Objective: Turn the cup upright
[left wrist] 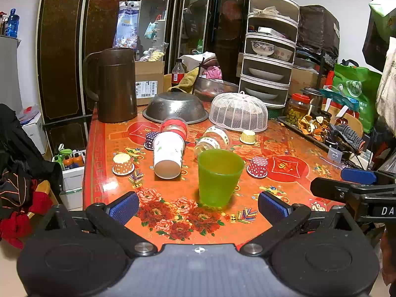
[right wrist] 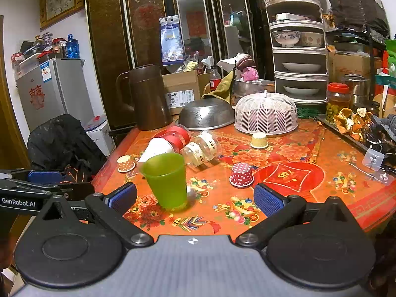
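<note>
A green plastic cup stands upright, mouth up, on the red flowered table; it also shows in the right wrist view. My left gripper is open and empty, just in front of the cup, not touching it. My right gripper is open and empty, with the cup beyond its left finger. A white paper cup lies on its side behind the green one. Stacked clear cups and red-banded cups also lie on their sides.
Small upturned cupcake liners dot the table. A brown jug, a steel colander and a white mesh food cover stand at the back. A tray of peels lies on the right. The right gripper shows in the left view.
</note>
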Tool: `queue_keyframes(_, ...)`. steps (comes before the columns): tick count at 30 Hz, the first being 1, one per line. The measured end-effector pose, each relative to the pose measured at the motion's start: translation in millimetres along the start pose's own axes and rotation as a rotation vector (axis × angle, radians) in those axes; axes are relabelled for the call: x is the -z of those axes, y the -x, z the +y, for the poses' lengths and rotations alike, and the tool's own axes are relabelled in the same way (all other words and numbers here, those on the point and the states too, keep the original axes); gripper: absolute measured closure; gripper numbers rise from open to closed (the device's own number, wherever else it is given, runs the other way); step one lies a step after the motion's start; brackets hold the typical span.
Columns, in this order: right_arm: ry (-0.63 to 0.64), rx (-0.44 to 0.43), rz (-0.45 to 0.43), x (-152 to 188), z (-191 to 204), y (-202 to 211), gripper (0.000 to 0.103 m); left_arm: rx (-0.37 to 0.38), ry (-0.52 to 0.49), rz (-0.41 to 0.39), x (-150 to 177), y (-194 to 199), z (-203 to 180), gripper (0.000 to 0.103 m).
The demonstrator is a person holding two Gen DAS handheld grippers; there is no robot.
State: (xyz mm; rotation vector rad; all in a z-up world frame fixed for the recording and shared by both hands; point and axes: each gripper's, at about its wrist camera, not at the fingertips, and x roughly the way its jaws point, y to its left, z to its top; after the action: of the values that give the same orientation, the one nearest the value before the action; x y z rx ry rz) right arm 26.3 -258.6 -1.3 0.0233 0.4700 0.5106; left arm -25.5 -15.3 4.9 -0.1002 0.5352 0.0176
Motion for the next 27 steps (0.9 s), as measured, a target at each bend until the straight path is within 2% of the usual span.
queue_keyframes(27, 0.017, -0.009, 0.004, 0.4, 0.7, -1.5, 0.001, -0.022, -0.021, 0.022, 0.5, -6.1, -2.3, 0.0)
